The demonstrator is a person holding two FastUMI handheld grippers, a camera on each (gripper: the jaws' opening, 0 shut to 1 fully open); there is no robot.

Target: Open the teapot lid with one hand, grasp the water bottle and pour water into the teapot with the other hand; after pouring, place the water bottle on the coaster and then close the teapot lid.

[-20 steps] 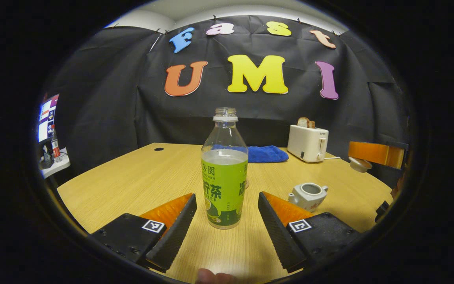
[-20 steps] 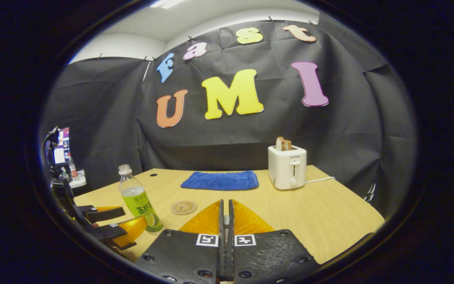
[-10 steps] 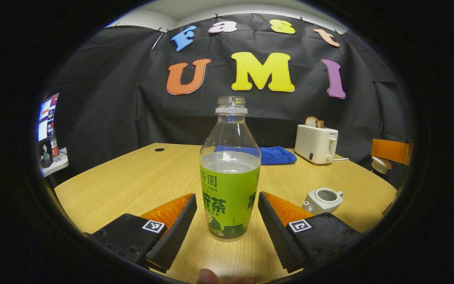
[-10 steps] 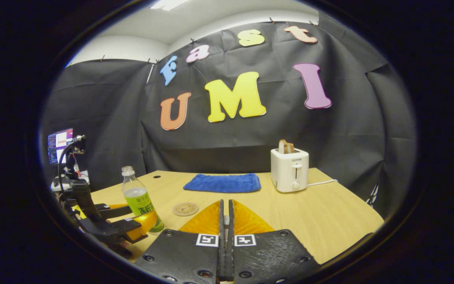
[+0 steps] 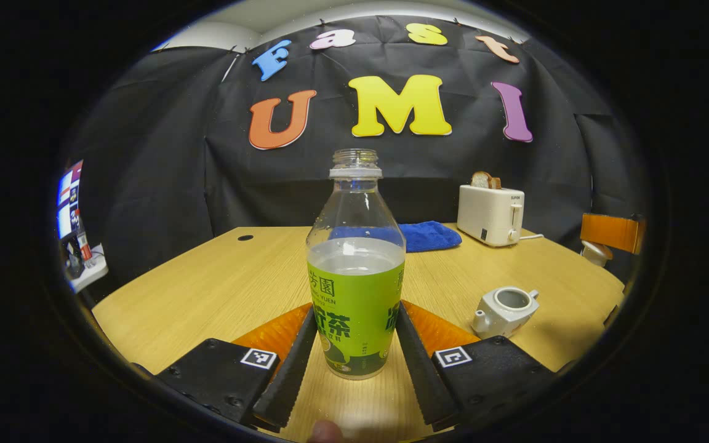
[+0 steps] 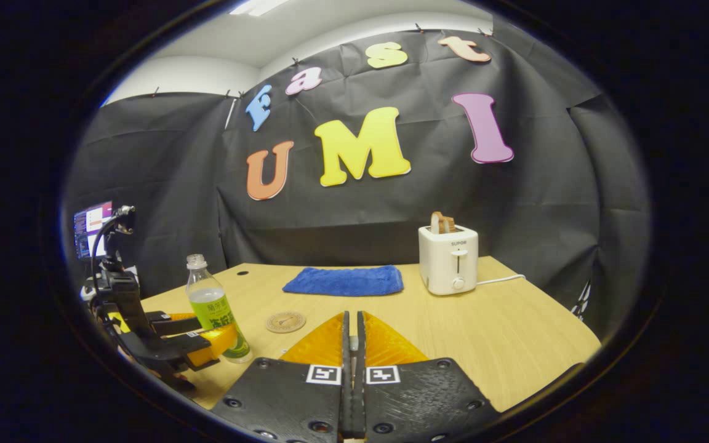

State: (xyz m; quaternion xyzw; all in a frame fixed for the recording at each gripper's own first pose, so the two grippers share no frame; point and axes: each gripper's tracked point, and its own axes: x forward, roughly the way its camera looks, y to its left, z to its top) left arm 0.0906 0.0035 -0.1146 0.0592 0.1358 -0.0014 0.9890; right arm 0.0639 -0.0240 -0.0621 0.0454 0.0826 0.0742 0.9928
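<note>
Left gripper [image 5: 354, 351] now clamping water bottle [image 5: 356, 289].

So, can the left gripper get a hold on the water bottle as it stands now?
Probably yes. The left gripper has its jaws on both sides of the water bottle, against the label or nearly so. The bottle stands upright on the table, and nothing lies between them.

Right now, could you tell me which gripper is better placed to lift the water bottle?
Left. The left gripper already brackets the water bottle, fingers against its label. The right gripper is shut and holds the teapot lid.
</note>
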